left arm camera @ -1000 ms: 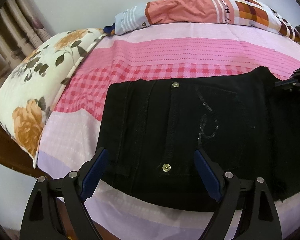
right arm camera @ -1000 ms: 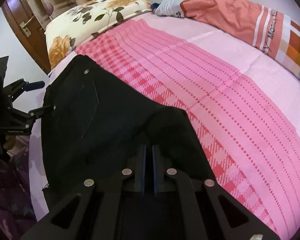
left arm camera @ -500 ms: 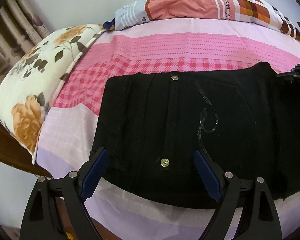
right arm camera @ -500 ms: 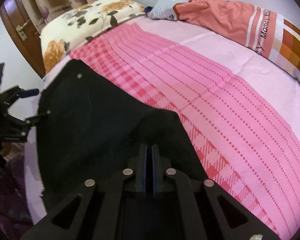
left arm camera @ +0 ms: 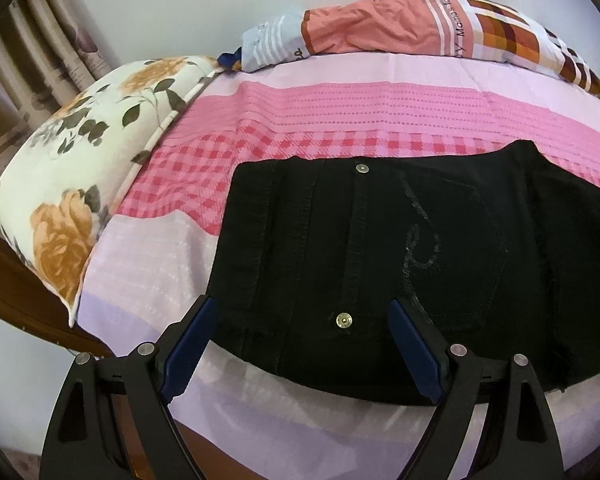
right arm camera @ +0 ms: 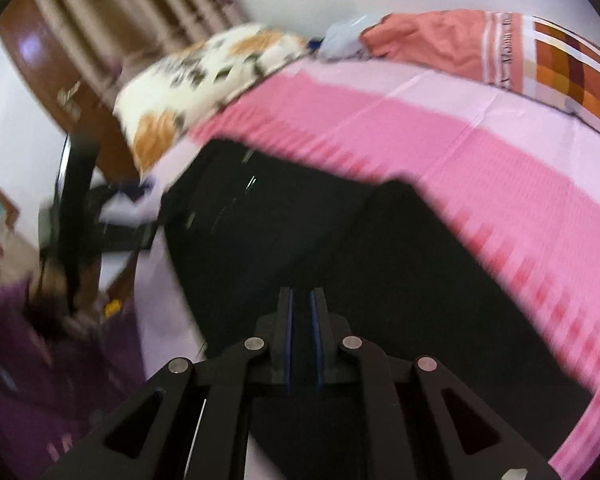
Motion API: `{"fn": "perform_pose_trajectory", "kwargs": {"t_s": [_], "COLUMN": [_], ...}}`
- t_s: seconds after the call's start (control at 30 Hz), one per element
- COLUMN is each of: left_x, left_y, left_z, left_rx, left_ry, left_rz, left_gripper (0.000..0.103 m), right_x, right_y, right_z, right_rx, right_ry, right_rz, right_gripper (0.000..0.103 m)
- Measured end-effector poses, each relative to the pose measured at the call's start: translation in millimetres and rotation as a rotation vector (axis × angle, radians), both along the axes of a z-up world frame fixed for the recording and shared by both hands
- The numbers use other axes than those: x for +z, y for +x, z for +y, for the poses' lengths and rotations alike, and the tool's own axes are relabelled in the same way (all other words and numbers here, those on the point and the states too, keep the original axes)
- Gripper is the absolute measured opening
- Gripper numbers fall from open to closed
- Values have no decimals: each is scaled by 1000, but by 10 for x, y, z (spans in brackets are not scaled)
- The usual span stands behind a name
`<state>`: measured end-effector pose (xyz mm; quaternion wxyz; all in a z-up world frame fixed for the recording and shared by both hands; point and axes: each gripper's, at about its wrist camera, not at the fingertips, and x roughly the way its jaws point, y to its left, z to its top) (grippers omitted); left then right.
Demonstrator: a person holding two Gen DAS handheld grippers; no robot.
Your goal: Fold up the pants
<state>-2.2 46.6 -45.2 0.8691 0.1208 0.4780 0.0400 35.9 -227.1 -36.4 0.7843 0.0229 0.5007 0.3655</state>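
Observation:
Black pants [left arm camera: 380, 240] lie folded flat on the pink bed cover, waistband to the left, with two metal rivets and a stitched back pocket showing. My left gripper [left arm camera: 300, 302] hovers wide open over the near waistband corner, holding nothing. The right wrist view is blurred by motion. There the pants [right arm camera: 300, 220] spread out under my right gripper [right arm camera: 302, 290]. Its jaws are opening, with a narrow gap between the blue pads and no cloth pinched in it.
A floral pillow [left arm camera: 80, 168] lies at the bed's left end and a rolled orange patterned quilt [left arm camera: 420, 28] runs along the far wall. The striped pink bed cover [left arm camera: 340, 120] stretches beyond the pants. A purple sleeve [right arm camera: 20, 360] shows at the lower left.
My right gripper has lifted and swung back along the pants, and its pads have parted slightly. It has left the right edge of the left wrist view. The left gripper has stayed put.

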Motion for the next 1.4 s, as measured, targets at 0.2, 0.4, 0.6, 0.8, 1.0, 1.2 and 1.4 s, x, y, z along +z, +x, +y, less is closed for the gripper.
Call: {"fn": "perform_pose_trajectory", "kwargs": {"t_s": [0.2, 0.4, 0.6, 0.8, 1.0, 1.2, 1.4], "left_x": [-12, -4, 6, 1, -22, -26, -51], "left_y": [-103, -149, -137, -117, -113, -110, -97], "left_z": [-38, -34, 51, 125, 158, 169, 204], "left_rx": [-34, -51, -23, -3, 2, 6, 16], "left_ry": [-7, -10, -47, -64, -80, -85, -95], "left_rz": [-5, -13, -14, -11, 1, 5, 20], "left_gripper": [87, 87, 87, 87, 87, 87, 87], "right_x": [-109, -221, -254, -255, -251, -196, -300], "right_y": [-757, -867, -853, -889, -798, -756, -765], "right_z": [458, 567, 621, 675, 586, 474, 605], "right_rx": [26, 4, 15, 34, 30, -8, 24], "right_ry": [-165, -187, -246, -260, -168, -112, -189], "right_rz": [-111, -119, -137, -143, -59, -28, -51], "right_gripper": [10, 10, 11, 40, 28, 28, 27]}}
